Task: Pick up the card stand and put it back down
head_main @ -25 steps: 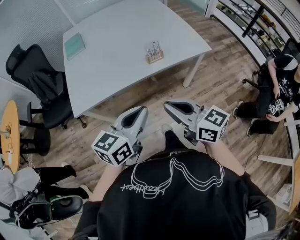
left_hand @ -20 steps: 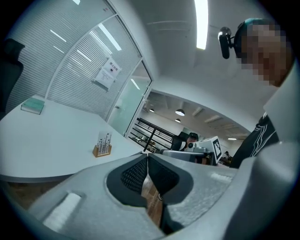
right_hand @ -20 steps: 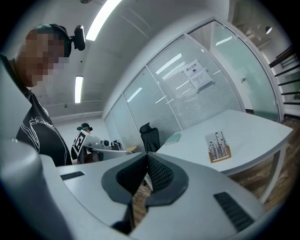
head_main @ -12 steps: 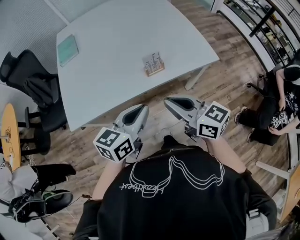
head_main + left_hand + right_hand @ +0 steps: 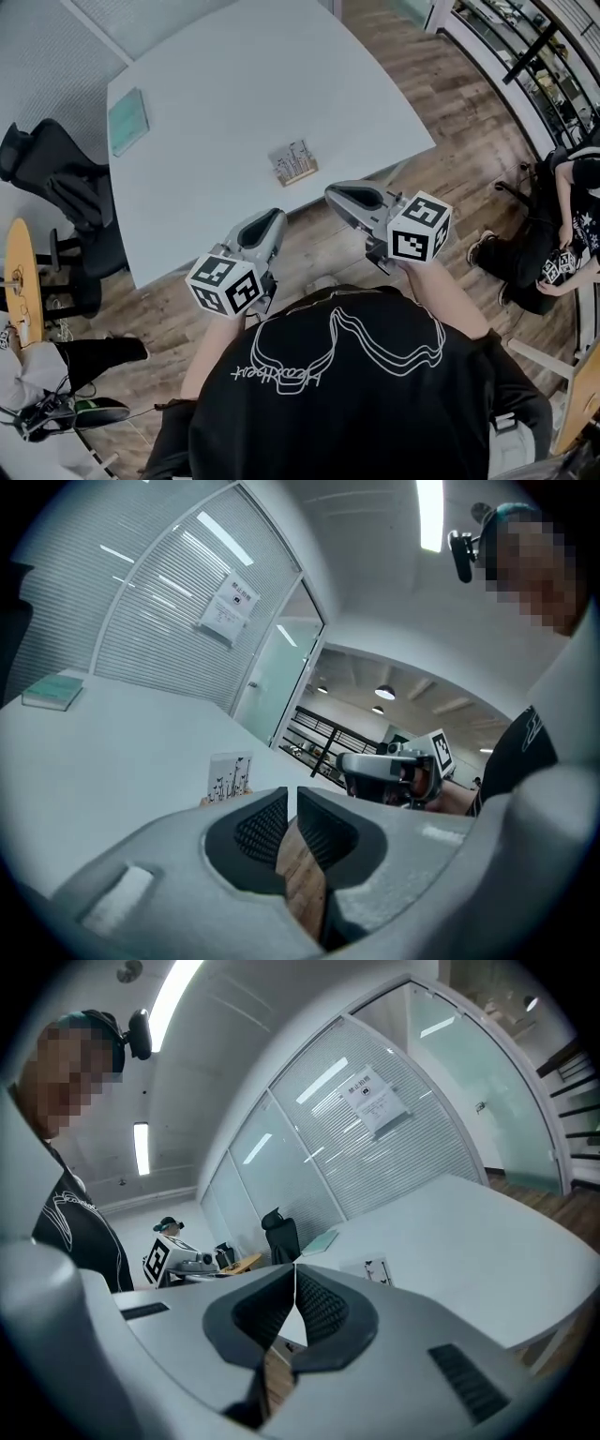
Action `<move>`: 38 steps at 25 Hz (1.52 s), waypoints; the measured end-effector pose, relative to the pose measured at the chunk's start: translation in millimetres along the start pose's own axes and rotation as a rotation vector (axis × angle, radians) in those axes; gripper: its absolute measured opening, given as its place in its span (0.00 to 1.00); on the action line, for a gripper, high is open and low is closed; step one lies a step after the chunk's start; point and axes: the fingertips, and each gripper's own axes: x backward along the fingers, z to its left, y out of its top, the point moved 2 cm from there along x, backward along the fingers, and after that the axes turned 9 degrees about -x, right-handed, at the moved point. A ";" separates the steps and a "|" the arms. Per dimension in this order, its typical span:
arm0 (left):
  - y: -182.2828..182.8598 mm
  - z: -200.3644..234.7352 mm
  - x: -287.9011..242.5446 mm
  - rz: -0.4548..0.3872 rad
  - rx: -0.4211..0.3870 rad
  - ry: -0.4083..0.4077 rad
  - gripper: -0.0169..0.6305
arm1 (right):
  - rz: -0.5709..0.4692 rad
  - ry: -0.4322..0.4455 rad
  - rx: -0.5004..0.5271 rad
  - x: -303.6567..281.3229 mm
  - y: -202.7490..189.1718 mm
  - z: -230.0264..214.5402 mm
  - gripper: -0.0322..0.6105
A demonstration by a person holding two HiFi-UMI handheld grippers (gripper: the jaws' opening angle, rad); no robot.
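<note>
The card stand [image 5: 292,162], a small wooden base with white printed cards upright in it, sits on the white table [image 5: 206,103] near its front edge. It also shows as the card stand [image 5: 230,777] just beyond my left jaws and as the card stand [image 5: 379,1269] right of my right jaws. My left gripper [image 5: 274,217] hovers at the table's front edge, left of and short of the stand, shut and empty. The right gripper [image 5: 333,192] hangs just off the edge, right of the stand, shut with nothing in it. Neither touches the stand.
A green book [image 5: 127,121] lies at the table's far left. A black office chair [image 5: 66,187] stands left of the table, a round wooden side table [image 5: 21,267] further left. A seated person [image 5: 562,216] is at the right on the wood floor.
Both grippers have moved forward toward the table and now reach its front edge. The card stand appears nearer in the head view. Both stay shut.
</note>
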 end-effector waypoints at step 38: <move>-82.6 122.5 -113.6 0.179 0.088 0.113 0.23 | 0.360 -0.288 0.207 -99.3 -65.7 -173.1 0.29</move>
